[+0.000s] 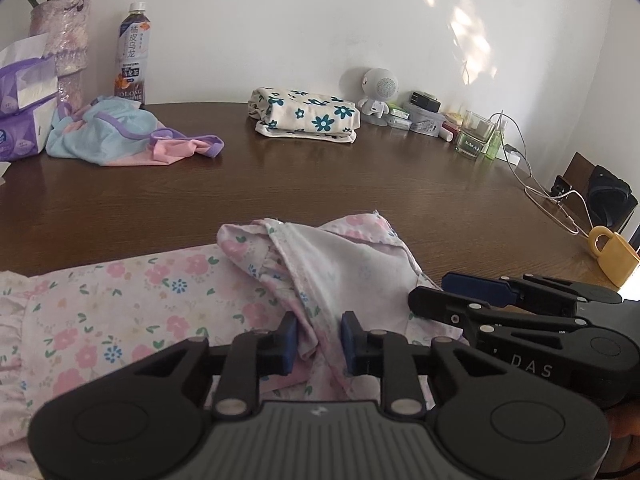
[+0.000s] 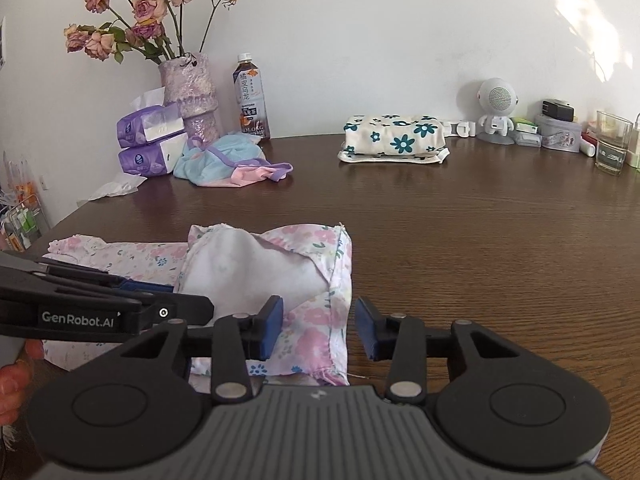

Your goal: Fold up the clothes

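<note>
Pink floral garment lies on the near edge of the desk, its right end folded back (pale lining up). Left gripper is spread, a ridge of the cloth between its pads. Right gripper is spread too, over the folded end's right edge.

The left gripper sits low with its blue-padded fingers parted a little, a ridge of cloth between them. The right gripper lies just beside it on the right, jaws spread wider apart. A hand shows at the left gripper's body.
</note>
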